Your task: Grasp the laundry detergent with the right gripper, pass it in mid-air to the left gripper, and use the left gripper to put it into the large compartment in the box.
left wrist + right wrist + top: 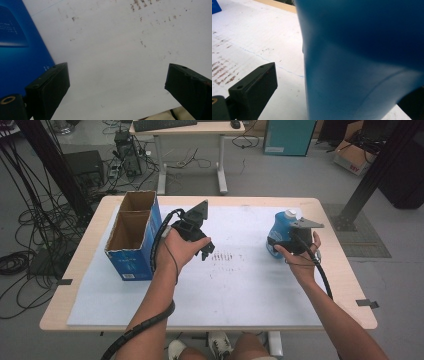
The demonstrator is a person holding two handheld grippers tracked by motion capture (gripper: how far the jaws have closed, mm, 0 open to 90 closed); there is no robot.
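A blue plastic bottle (283,223) with a white cap stands upright on the white sheet at the right of the table. My right gripper (276,244) is at its lower body, and in the right gripper view the bottle (362,57) sits between the jaws. The left finger (259,85) stands a little off the bottle's side, so my right gripper (337,97) is open around it. My left gripper (207,249) hovers over the sheet near the middle, just right of a blue cardboard box (132,237). Nothing lies between the wide-apart jaws of my left gripper (117,72).
The blue box (17,50) has an open top with two compartments and stands at the table's left. The white sheet (240,285) covers most of the wooden table (345,285) and carries brown scuff marks in the middle. Cables, a desk and boxes lie on the floor beyond.
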